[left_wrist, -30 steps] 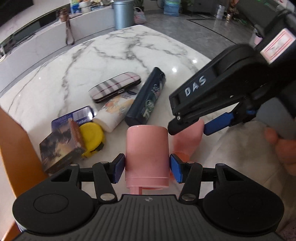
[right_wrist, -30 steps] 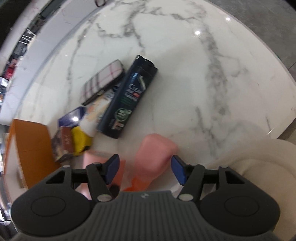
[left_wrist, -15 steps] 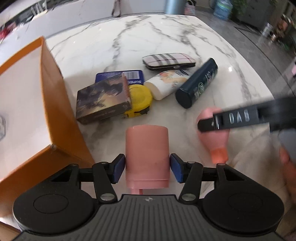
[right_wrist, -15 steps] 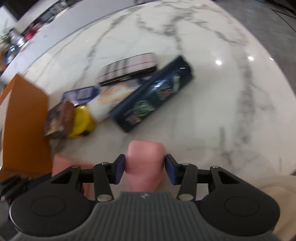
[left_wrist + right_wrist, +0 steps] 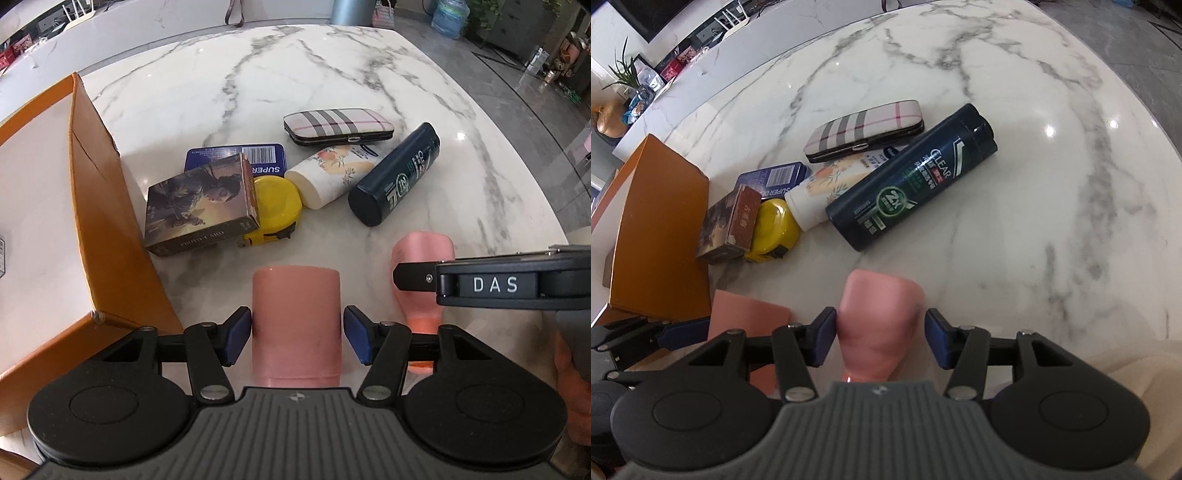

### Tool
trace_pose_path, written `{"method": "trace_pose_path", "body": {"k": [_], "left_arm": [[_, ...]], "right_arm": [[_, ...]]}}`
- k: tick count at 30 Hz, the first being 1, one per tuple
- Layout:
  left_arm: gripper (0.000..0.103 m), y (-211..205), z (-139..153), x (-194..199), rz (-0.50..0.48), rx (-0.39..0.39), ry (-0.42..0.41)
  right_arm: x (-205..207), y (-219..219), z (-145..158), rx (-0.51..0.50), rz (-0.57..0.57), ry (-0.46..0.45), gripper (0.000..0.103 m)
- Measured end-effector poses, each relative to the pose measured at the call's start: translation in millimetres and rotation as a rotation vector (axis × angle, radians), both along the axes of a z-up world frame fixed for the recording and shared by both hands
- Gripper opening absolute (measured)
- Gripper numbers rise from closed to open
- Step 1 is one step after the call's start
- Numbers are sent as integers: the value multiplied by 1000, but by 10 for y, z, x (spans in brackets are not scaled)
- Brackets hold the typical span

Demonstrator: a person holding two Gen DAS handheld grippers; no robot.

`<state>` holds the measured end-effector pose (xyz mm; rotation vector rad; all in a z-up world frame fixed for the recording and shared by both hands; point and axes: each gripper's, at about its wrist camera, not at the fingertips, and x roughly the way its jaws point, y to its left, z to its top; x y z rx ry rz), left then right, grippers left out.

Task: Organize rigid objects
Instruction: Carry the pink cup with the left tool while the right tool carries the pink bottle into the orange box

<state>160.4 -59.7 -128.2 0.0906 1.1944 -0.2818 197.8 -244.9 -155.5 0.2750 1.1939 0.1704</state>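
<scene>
"CLEAR" on the dark bottle [image 5: 911, 178]; "DAS" on the right gripper [image 5: 496, 284].

box [image 5: 92, 221] sits at left edge of surface [image 5: 258, 85]. card pack [image 5: 199, 210] just right of it, leaning on tape measure [image 5: 277, 203], tin [image 5: 236, 157] behind both. lotion tube [image 5: 332, 175] right of tape measure, shampoo bottle [image 5: 397, 175] alongside it on right. case [image 5: 338, 125] behind tube. nearest camera: cup [image 5: 295, 325] in left gripper [image 5: 297, 334], soft bottle [image 5: 879, 325] to its right in right gripper [image 5: 881, 338].

The marble table [image 5: 332, 66] bears an orange box [image 5: 99, 206], shampoo bottle [image 5: 912, 177], plaid case [image 5: 338, 123] and blue tin [image 5: 236, 155].
</scene>
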Motion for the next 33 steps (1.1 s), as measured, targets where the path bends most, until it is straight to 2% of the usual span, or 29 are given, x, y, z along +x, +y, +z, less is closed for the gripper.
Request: {"method": "trace_pose_path", "body": {"k": [2, 7, 9, 17, 22, 26, 28, 33], "left_arm": [[61, -5, 8, 20, 0, -6, -3], [60, 24, 21, 0, 21, -26, -11], [60, 52, 99, -54, 30, -41, -39], [60, 333, 708, -276, 112, -146, -176], [60, 763, 1180, -444, 199, -197, -266], [60, 1247, 1503, -482, 286, -169, -313], [60, 1493, 1599, -457, 319, -149, -312], [60, 2130, 1554, -227, 390, -45, -250]], "right_arm": [[10, -14, -8, 6, -3, 2, 52], [0, -24, -16, 20, 0, -5, 50], [-16, -30, -9, 19, -1, -10, 50], [-181, -8, 283, 34, 10, -104, 48], [-254, 146, 787, 70, 56, -233, 48], [-245, 445, 1264, 123, 150, -342, 48], [-215, 669, 1455, 142, 211, -379, 48], [-11, 1374, 1663, 184, 361, -385, 48]]}}
